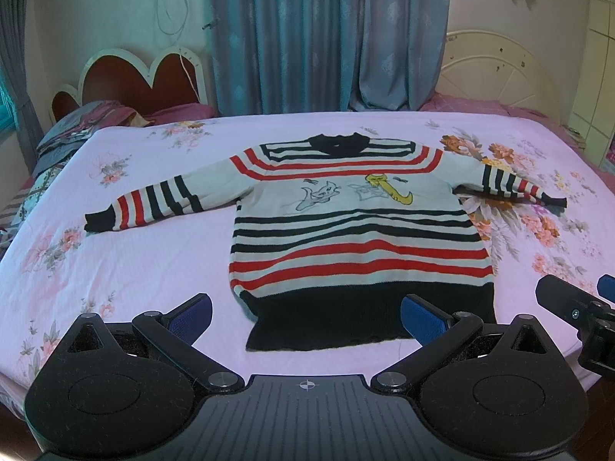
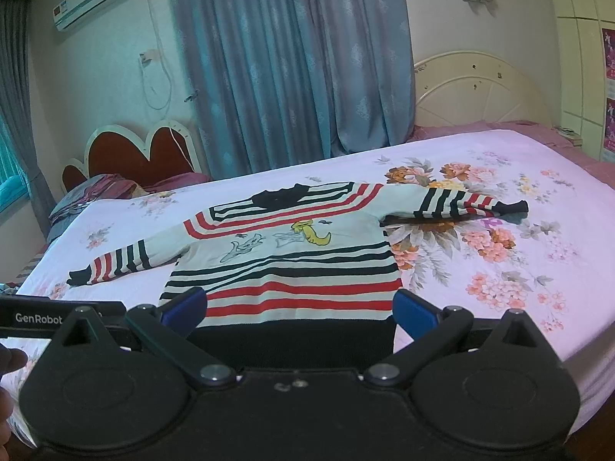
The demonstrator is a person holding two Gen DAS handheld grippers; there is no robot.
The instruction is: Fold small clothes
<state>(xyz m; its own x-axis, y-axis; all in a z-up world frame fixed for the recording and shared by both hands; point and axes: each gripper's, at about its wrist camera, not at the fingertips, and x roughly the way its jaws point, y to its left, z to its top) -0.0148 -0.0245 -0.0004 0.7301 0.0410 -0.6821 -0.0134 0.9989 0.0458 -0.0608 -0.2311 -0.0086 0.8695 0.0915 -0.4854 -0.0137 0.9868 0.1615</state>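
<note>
A small striped sweater (image 1: pixel 357 226) in white, red and black, with cat drawings on the chest, lies flat and face up on the bed, both sleeves spread out. Its black hem is nearest to me. My left gripper (image 1: pixel 305 320) hangs open just above the hem, blue pads wide apart and empty. The right gripper (image 1: pixel 576 292) shows at the right edge of the left wrist view. In the right wrist view the same sweater (image 2: pixel 284 269) lies ahead, and my right gripper (image 2: pixel 300 309) stands open over its hem, holding nothing.
The bed is covered by a pink floral sheet (image 1: pixel 134 253). A pile of bedding (image 1: pixel 73 130) lies at the far left by a red heart-shaped headboard (image 1: pixel 142 80). Blue curtains (image 1: pixel 326 34) hang behind. A hand (image 2: pixel 9 361) shows at the left edge.
</note>
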